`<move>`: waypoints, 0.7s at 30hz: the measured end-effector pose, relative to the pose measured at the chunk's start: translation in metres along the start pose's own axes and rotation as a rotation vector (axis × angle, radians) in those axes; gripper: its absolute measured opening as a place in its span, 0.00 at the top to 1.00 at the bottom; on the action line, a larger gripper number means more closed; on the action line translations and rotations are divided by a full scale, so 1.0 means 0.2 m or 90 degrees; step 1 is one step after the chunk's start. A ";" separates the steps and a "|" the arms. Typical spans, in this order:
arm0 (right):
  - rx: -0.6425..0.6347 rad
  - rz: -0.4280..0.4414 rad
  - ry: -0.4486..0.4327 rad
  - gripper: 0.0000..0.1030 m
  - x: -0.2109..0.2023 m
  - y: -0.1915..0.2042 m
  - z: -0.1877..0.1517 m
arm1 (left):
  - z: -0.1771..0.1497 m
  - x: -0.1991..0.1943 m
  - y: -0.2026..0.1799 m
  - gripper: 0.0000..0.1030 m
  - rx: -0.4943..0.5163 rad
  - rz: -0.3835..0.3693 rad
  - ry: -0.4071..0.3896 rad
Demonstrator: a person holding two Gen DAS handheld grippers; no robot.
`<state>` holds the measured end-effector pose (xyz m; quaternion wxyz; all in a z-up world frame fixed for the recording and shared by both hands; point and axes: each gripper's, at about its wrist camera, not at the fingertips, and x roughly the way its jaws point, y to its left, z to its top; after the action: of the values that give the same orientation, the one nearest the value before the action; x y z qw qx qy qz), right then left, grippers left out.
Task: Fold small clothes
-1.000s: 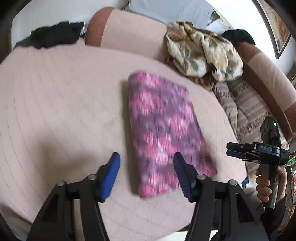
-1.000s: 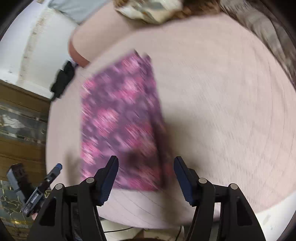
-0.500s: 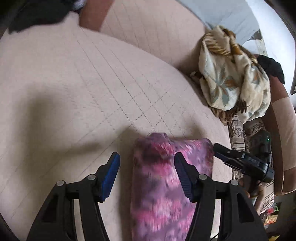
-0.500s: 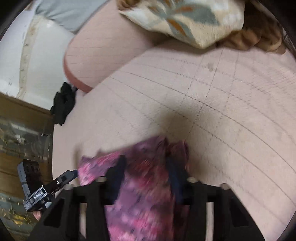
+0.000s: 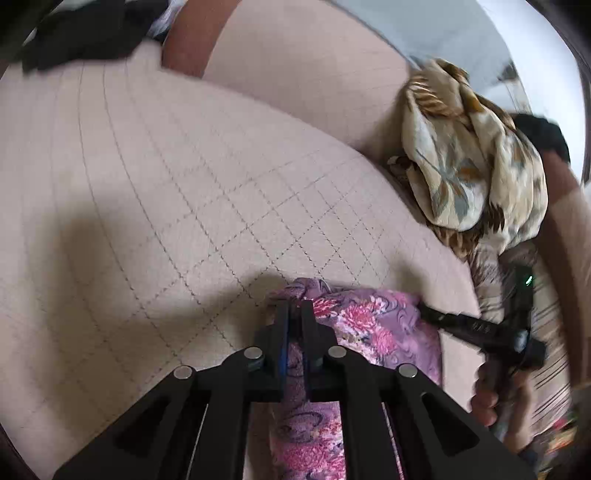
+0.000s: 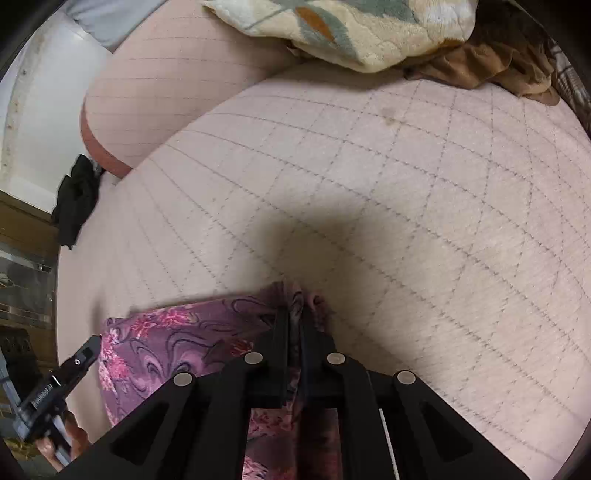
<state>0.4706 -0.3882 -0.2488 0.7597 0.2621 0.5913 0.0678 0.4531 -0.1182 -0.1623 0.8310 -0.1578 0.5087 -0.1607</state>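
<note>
Garment count: one purple-pink floral cloth (image 5: 369, 325), low centre of frame, lying on the quilted beige cushion (image 5: 166, 206). Two grippers: left gripper (image 5: 294, 308) clenched on its far left corner, right gripper (image 6: 293, 314) clenched on its far right corner. One beige leaf-print blanket (image 5: 469, 166) upper right, one black garment (image 5: 81, 33) upper left, sofa backrest (image 5: 295, 70) behind.

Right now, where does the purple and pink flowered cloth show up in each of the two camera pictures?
Left wrist view: purple and pink flowered cloth at bottom centre, spreading right, pinched by the left gripper.
Right wrist view: cloth at bottom, spreading left, pinched by the right gripper.
Shared landmark: cream leaf-patterned blanket on the sofa.
</note>
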 end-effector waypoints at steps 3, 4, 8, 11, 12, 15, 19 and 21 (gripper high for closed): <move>-0.041 -0.017 -0.028 0.77 -0.12 0.09 -0.01 | -0.02 -0.06 -0.10 0.94 0.053 0.016 -0.019; -0.043 -0.027 -0.034 0.69 -0.15 0.11 -0.02 | -0.03 -0.09 -0.11 0.93 0.049 0.015 -0.018; -0.103 -0.082 -0.071 0.56 -0.28 0.23 -0.11 | -0.11 -0.22 -0.16 0.68 0.043 0.030 -0.026; -0.138 -0.121 -0.105 0.48 -0.38 0.29 -0.18 | -0.20 -0.34 -0.20 0.52 0.059 0.052 -0.060; -0.140 -0.135 -0.116 0.46 -0.42 0.31 -0.22 | -0.23 -0.38 -0.20 0.50 0.064 0.059 -0.070; -0.126 -0.122 -0.131 0.40 -0.56 0.30 -0.34 | -0.40 -0.49 -0.19 0.30 0.086 0.097 -0.102; -0.089 -0.082 -0.153 0.26 -0.70 0.28 -0.58 | -0.70 -0.59 -0.13 0.29 0.106 0.145 -0.109; -0.089 -0.076 -0.155 0.24 -0.74 0.28 -0.72 | -0.81 -0.62 -0.14 0.29 0.120 0.164 -0.102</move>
<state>0.3034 -0.3562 -0.1177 0.8448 0.1793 0.5032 0.0313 0.2512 -0.1054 -0.1220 0.8936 -0.0252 0.4396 -0.0869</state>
